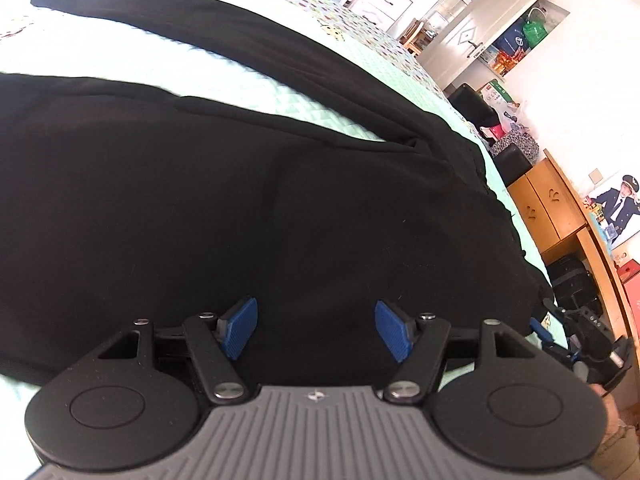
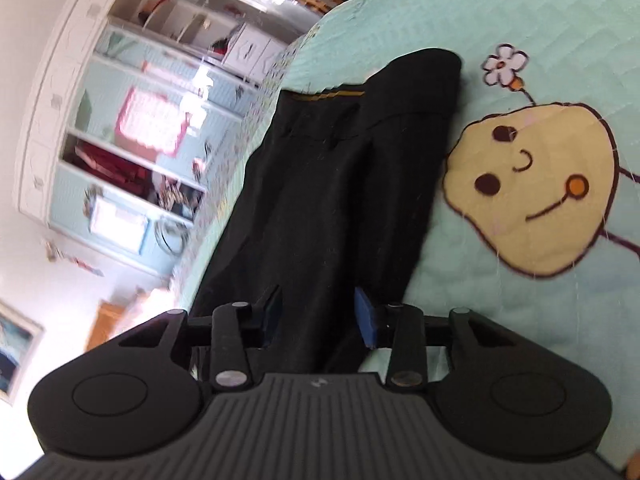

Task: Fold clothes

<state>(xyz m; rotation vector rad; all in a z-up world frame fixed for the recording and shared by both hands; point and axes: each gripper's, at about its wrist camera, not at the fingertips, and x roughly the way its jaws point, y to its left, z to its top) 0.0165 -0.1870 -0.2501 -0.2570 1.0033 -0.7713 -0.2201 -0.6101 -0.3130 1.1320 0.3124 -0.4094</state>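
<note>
Bedroom setup, with a mint-green quilted bed taking up most of both views. White cupboards and shelves stuffed with bags and boxes run along the far wall, and a wooden cabinet sits off the bed's right side in the left wrist view.

Black trousers are spread flat on the bed. From the left wrist view you get the wide upper part filling the middle of the frame, with one leg stretching off toward the top left and a strip of bedding showing between it and the other one. From the right wrist view the trousers run away from the camera as a long dark band, with a thin yellow stitched line near the far end. Right beside them on the bedding is a printed cartoon face with a little flower above it.

Left hand-held gripper is spread fairly wide, blue pads apart, hovering over the black cloth with nothing pinched between them.

Right hand-held gripper is about half spread. Trouser fabric passes through the gap between its fingers, but the pads don't look like they're squeezing it, so it's not really gripping anything. You can also spot that right one at the far right edge of the left wrist view, by the trousers' edge.
</note>
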